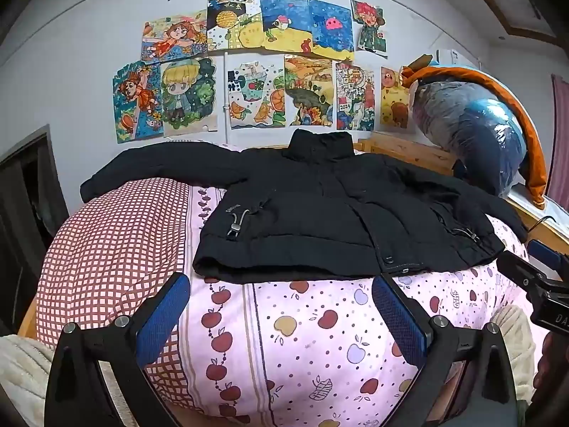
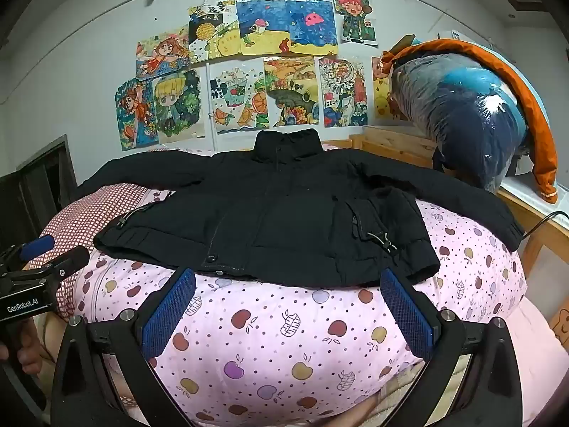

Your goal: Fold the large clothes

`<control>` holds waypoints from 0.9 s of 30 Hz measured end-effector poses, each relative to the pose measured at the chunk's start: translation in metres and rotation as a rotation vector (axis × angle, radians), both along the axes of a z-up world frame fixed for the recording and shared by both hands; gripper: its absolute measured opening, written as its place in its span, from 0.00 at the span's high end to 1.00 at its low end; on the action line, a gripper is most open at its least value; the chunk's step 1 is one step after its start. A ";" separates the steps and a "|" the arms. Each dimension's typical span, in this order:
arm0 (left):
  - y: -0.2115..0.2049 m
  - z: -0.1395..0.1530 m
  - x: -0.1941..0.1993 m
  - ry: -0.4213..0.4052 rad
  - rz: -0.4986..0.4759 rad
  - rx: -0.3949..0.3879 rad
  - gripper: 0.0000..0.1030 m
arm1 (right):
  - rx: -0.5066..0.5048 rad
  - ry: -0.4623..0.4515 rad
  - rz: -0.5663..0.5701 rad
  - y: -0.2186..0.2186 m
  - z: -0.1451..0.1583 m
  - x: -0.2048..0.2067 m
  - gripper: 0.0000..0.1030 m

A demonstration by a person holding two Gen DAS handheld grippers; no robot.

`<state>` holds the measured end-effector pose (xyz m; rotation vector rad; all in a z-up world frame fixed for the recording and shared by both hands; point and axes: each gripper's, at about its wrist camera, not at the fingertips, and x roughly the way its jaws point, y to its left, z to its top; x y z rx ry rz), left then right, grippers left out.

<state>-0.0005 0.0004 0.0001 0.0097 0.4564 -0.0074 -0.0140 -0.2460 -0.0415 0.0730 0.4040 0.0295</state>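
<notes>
Count, both views:
- black jacket (image 1: 320, 210): 1, on bed
- sleeves: 2
- drawcord toggles at hem: 2
- tongs: 2, left tongs (image 1: 281, 315), right tongs (image 2: 290, 307)
- blue pads (image 1: 163, 316): 2 per tongs
- drawings (image 1: 188, 96) on wall: about 11, some overlap
- checked pillow (image 1: 113, 249): 1
- apple-print cover (image 1: 302, 338): 1
- plastic-wrapped bundle (image 1: 473, 138): 1

Home bedroom, apple-print bedding (image 1: 302, 338), wall drawings (image 1: 249, 64) (hand-coloured), wooden bedframe (image 2: 391, 144)
</notes>
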 end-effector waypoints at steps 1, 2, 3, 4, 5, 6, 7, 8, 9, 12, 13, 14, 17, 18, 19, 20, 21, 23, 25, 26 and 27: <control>0.000 0.000 0.000 -0.001 -0.002 -0.001 0.00 | 0.002 -0.003 -0.001 0.000 0.000 0.000 0.01; 0.001 0.000 -0.001 -0.002 -0.004 -0.001 0.00 | 0.002 -0.002 -0.001 0.000 0.000 0.000 0.01; 0.001 0.000 -0.001 -0.003 -0.006 -0.001 0.00 | 0.002 -0.002 -0.002 0.000 0.000 0.000 0.01; 0.002 0.001 -0.002 -0.003 -0.008 -0.001 0.00 | 0.001 -0.001 -0.002 0.000 0.000 0.000 0.01; 0.006 0.001 -0.002 -0.002 -0.007 -0.001 0.00 | 0.001 -0.001 -0.003 0.000 0.000 0.000 0.01; 0.008 0.001 -0.001 -0.001 -0.007 -0.002 0.00 | 0.001 0.000 -0.002 -0.001 0.000 0.000 0.01; 0.010 0.001 -0.001 -0.001 -0.009 -0.002 0.00 | 0.001 0.000 -0.001 -0.001 0.000 0.000 0.01; 0.009 0.002 -0.001 0.001 -0.009 0.000 0.00 | 0.001 0.000 -0.002 -0.001 0.000 0.000 0.01; 0.008 0.002 0.000 0.001 -0.008 0.002 0.00 | 0.002 0.000 -0.002 -0.001 0.000 0.000 0.01; 0.000 0.004 -0.001 -0.001 -0.003 0.011 0.00 | 0.003 0.000 -0.002 -0.001 -0.001 0.001 0.01; 0.000 0.004 0.000 0.000 -0.003 0.010 0.00 | 0.003 0.000 -0.001 -0.001 -0.001 0.001 0.01; 0.000 0.005 0.000 0.001 -0.002 0.011 0.00 | 0.003 0.001 -0.001 -0.001 -0.002 0.001 0.01; 0.000 0.004 0.000 0.004 0.002 0.015 0.00 | 0.003 0.002 -0.002 0.000 -0.002 0.001 0.01; 0.000 0.003 0.000 0.005 0.003 0.017 0.00 | 0.005 0.002 -0.001 0.000 -0.002 0.001 0.01; 0.000 0.003 0.000 0.005 0.005 0.018 0.00 | 0.004 0.003 -0.002 0.000 -0.002 0.001 0.01; 0.001 0.002 0.000 0.006 0.006 0.018 0.00 | 0.005 0.004 -0.002 0.001 -0.002 0.001 0.01; 0.002 0.002 0.000 0.006 0.007 0.018 0.00 | 0.004 0.005 -0.002 0.001 -0.001 0.001 0.01; 0.003 0.003 0.001 0.007 0.010 0.013 0.00 | 0.004 0.005 -0.002 0.002 -0.001 0.001 0.01; 0.004 0.002 0.001 0.008 0.011 0.007 0.00 | 0.005 0.006 -0.002 0.003 0.000 0.001 0.01; 0.004 0.002 0.001 0.009 0.011 0.005 0.00 | 0.004 0.007 -0.001 0.002 -0.001 0.001 0.01; 0.004 0.002 0.001 0.010 0.012 0.004 0.00 | 0.004 0.006 -0.001 -0.001 -0.004 0.002 0.01</control>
